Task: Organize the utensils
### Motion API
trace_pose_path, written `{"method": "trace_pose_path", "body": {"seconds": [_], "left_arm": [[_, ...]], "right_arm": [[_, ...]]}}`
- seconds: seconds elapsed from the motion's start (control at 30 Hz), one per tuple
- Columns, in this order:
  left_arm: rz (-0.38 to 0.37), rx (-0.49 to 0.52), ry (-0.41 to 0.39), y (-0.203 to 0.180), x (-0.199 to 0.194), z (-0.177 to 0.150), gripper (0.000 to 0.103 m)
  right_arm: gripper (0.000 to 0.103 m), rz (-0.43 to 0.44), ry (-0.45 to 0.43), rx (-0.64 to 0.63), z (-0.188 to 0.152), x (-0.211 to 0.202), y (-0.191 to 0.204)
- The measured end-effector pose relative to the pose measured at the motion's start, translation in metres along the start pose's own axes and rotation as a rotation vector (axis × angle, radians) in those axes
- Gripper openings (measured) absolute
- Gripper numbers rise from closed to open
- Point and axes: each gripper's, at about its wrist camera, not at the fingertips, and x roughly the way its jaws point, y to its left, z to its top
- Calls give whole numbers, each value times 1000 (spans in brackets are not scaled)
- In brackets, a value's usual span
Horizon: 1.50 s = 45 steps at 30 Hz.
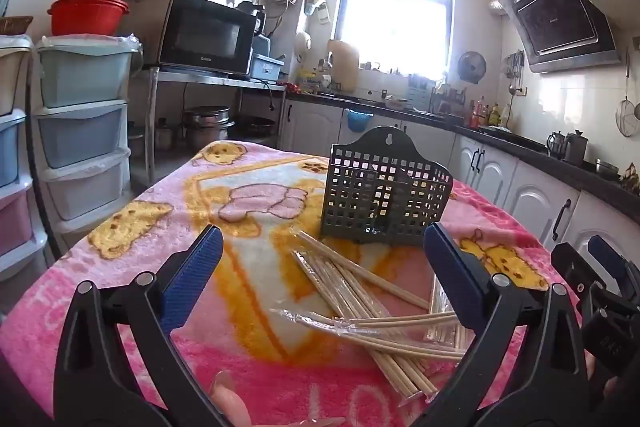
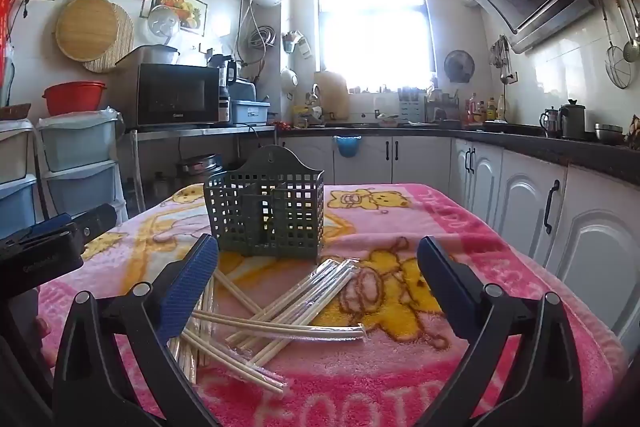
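Observation:
A dark green perforated utensil holder point(image 1: 384, 191) point(image 2: 266, 213) stands upright on a pink cartoon blanket point(image 1: 140, 227) point(image 2: 400, 219) that covers the table. In front of it lies a loose pile of wooden chopsticks point(image 1: 360, 291) point(image 2: 280, 307), several in clear plastic sleeves. My left gripper point(image 1: 322, 241) hovers open above the near side of the pile, nothing between its blue pads. My right gripper point(image 2: 318, 251) is open too, just short of the pile and the holder. The right gripper's black body point(image 1: 600, 287) shows at the right edge of the left wrist view; the left gripper's body point(image 2: 48, 247) shows at the left edge of the right wrist view.
Stacked plastic drawers point(image 1: 80, 131) point(image 2: 76, 163) stand left of the table. A microwave point(image 1: 204, 35) point(image 2: 176, 95) sits on a metal shelf behind. White cabinets under a dark counter point(image 1: 532, 155) point(image 2: 560, 143) run along the right side and the back wall below the window.

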Motion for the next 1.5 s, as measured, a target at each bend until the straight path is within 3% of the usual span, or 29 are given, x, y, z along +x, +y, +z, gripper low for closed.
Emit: {"method": "trace_pose_path", "body": {"seconds": [1.5], "left_arm": [[5, -13, 7, 2, -2, 2, 93]], "right_arm": [[97, -18, -22, -8, 4, -7, -3]]}}
